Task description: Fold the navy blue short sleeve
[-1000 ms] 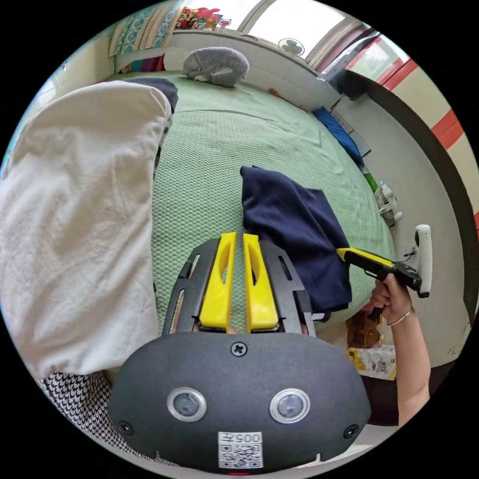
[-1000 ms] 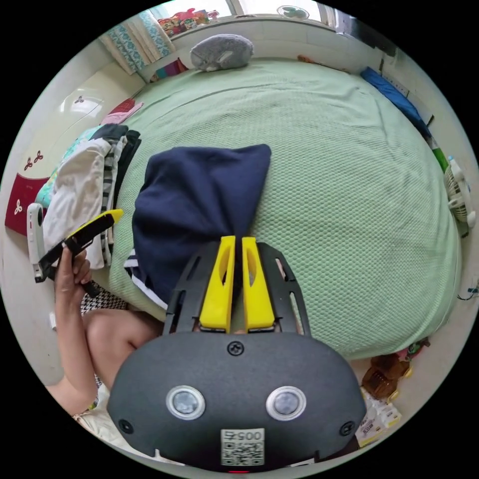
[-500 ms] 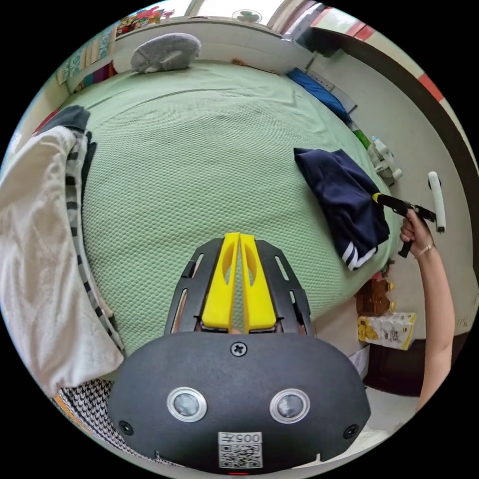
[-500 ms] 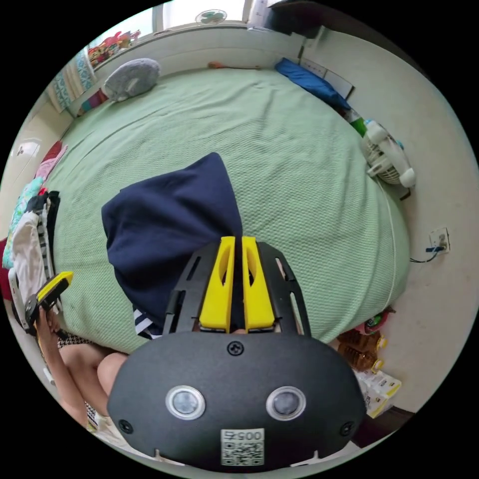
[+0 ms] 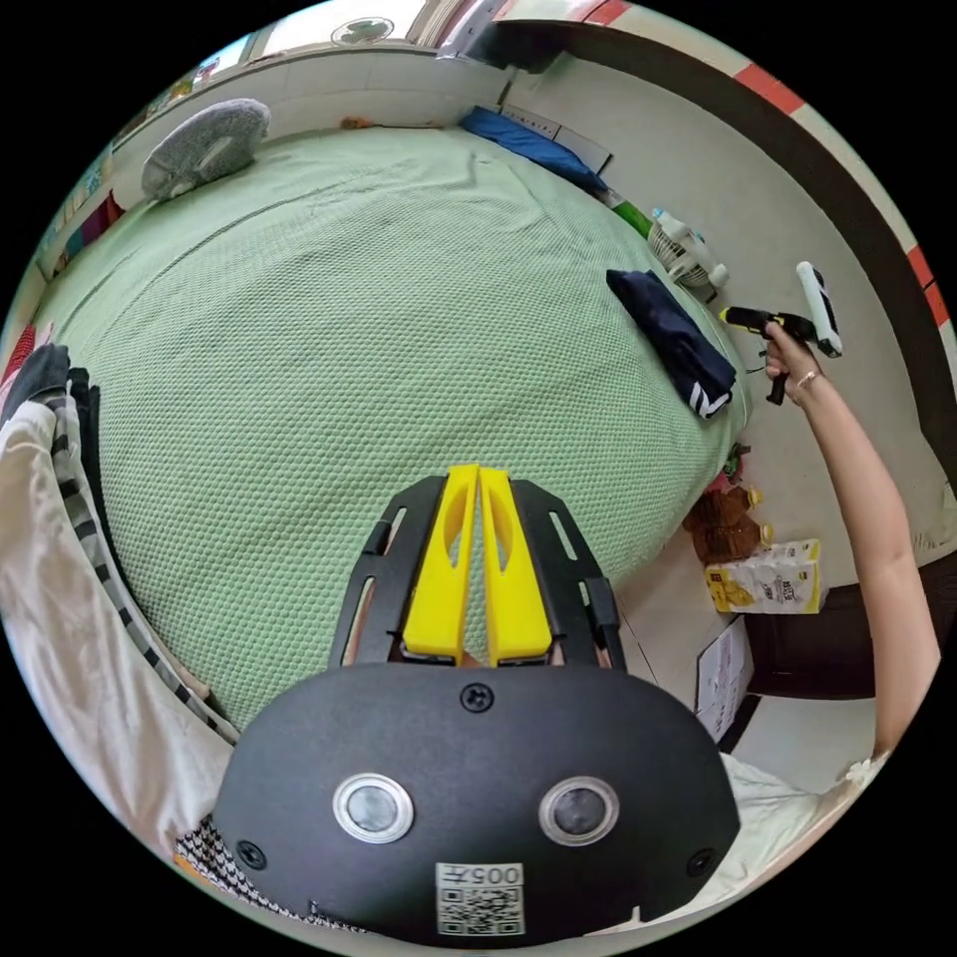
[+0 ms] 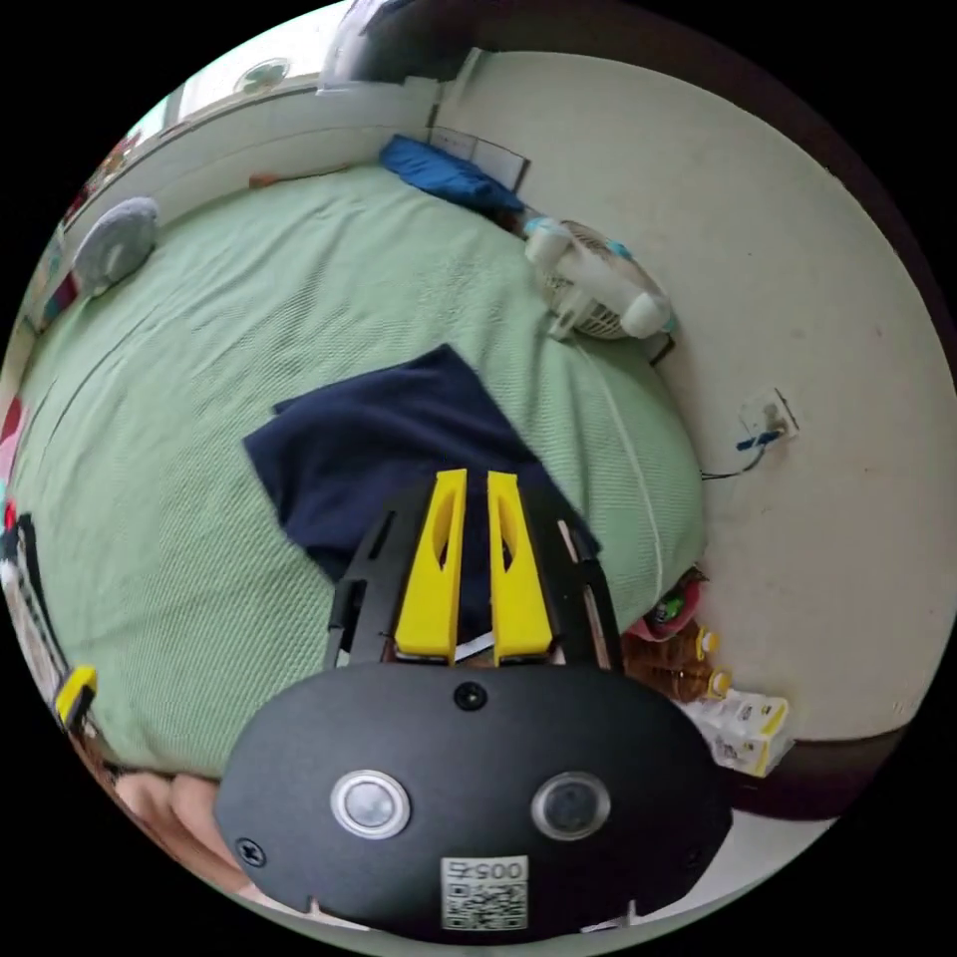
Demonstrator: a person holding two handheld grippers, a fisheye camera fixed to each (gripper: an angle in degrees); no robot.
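Left gripper view: the left tongs (image 5: 478,478) hang over the green bed (image 5: 329,329), jaws pressed together at the tips with nothing between them.
Shirt: the navy shirt (image 5: 673,339) lies folded into a small bundle near the bed's edge on the wall side, white stripes showing at one end.
Right tongs, seen from the left: the right tongs (image 5: 733,317) are held in a hand (image 5: 783,354) just beside the shirt; whether they touch it cannot be told from here.
Arm: a bare arm (image 5: 867,518) stretches from the hand across the gap between bed and wall.
Clothes pile: a white garment (image 5: 70,638) and striped pieces sit at the bed's other side, well apart from the shirt.
Pillow: a grey pillow (image 5: 204,145) rests at the far end of the bed.
Right gripper view: the right tongs (image 6: 467,483) hover over the shirt (image 6: 389,449), jaws slightly apart with dark cloth showing behind the gap; a pinch cannot be told.
Fan: a small white fan (image 6: 598,289) stands between bed (image 6: 199,329) and wall, near the shirt.
Floor: boxes (image 6: 748,728) lie by the bed's corner.
Left tongs, from the right: a yellow tip (image 6: 75,691) peeks in at the bed's near edge.
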